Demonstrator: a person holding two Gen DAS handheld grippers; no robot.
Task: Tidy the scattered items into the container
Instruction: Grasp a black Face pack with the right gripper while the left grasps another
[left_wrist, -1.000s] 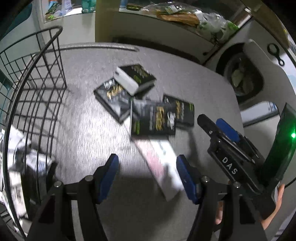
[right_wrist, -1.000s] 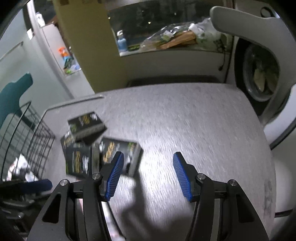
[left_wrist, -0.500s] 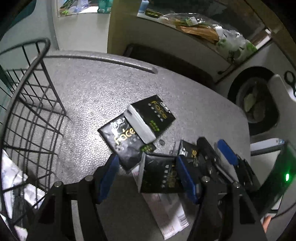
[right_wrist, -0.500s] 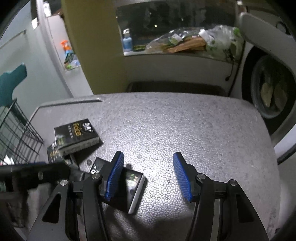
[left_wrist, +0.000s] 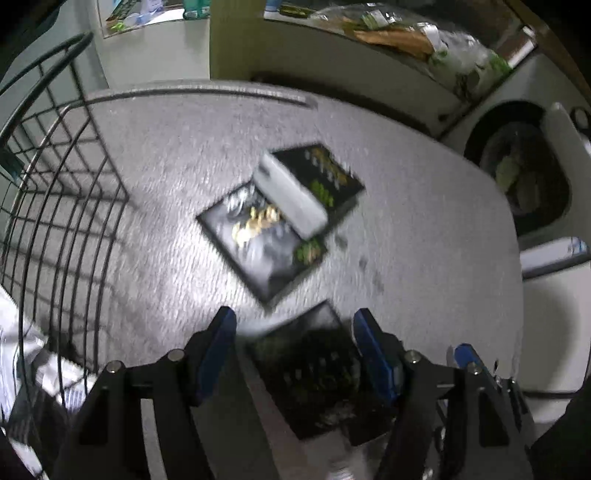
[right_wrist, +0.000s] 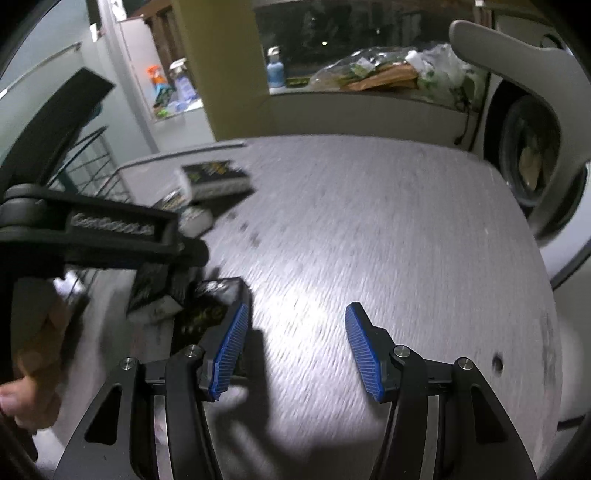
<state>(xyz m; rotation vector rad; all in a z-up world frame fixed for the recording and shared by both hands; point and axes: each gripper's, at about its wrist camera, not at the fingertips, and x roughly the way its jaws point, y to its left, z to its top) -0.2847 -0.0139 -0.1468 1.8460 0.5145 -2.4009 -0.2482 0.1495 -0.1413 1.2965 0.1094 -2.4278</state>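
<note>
The wire basket (left_wrist: 55, 206) at the table's (left_wrist: 424, 229) left edge already holds some pale packets, hard to count, so the tidying looks partly done. Four black boxes are left out: a stacked pair (left_wrist: 280, 218) mid-table and two nearer. The left gripper (left_wrist: 291, 350) hangs wide around the nearest box (left_wrist: 310, 373), not yet pinching; the right gripper (right_wrist: 293, 347) gapes empty.

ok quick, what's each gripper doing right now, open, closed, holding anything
left gripper: open, straddling a flat black printed packet on the grey table, not gripping it.
right gripper: open, nothing between its blue pads.
</note>
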